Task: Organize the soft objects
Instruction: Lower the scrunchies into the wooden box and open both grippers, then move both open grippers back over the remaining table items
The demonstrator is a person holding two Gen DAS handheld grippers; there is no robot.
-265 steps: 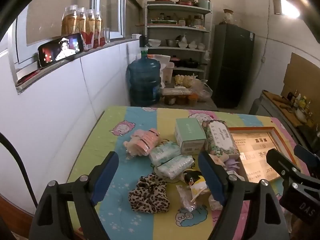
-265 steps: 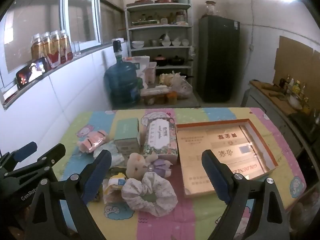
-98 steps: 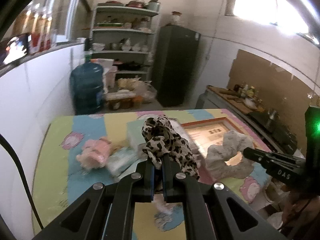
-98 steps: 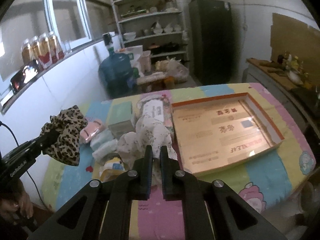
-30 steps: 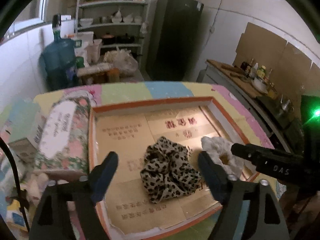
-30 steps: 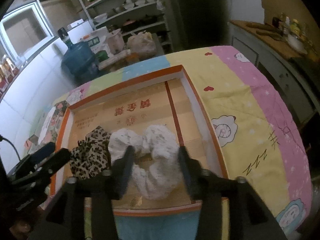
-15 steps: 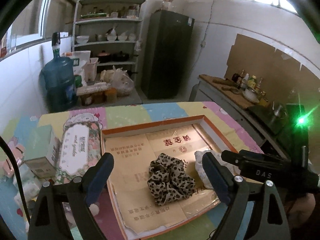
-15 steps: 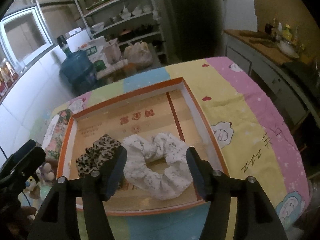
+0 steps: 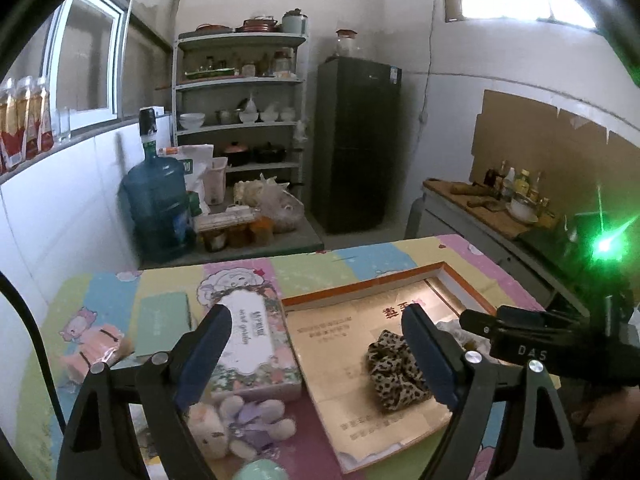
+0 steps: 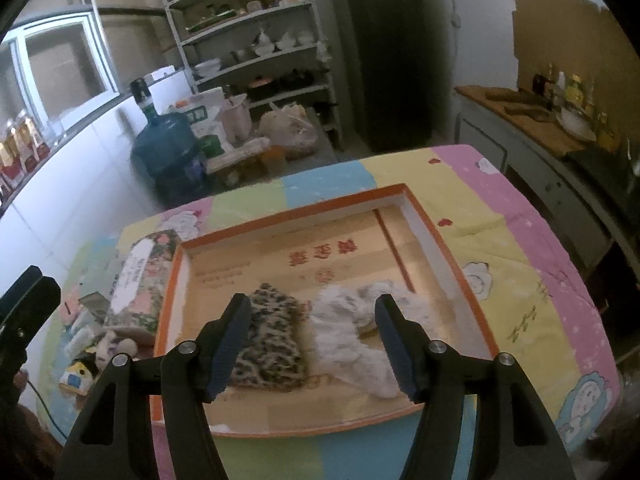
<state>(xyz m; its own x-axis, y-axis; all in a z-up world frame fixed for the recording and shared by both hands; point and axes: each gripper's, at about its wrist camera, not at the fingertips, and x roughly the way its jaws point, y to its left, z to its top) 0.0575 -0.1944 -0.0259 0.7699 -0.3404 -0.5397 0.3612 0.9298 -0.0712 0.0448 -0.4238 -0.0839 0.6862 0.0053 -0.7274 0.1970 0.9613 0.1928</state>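
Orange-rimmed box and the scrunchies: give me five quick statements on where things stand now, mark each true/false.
1. The leopard scrunchie lies inside the orange-rimmed box. True.
2. The white scrunchie is clamped in the right gripper. False: the jaws stand open above it and nothing is held.
3. The two scrunchies lie side by side in the box, the leopard one nearer the floral tissue pack. True.
4. The plush bunny is already in the box. False: it lies on the tablecloth outside the box, in front of the tissue pack.
5. The left gripper is shut on the leopard scrunchie. False: it is open and empty.
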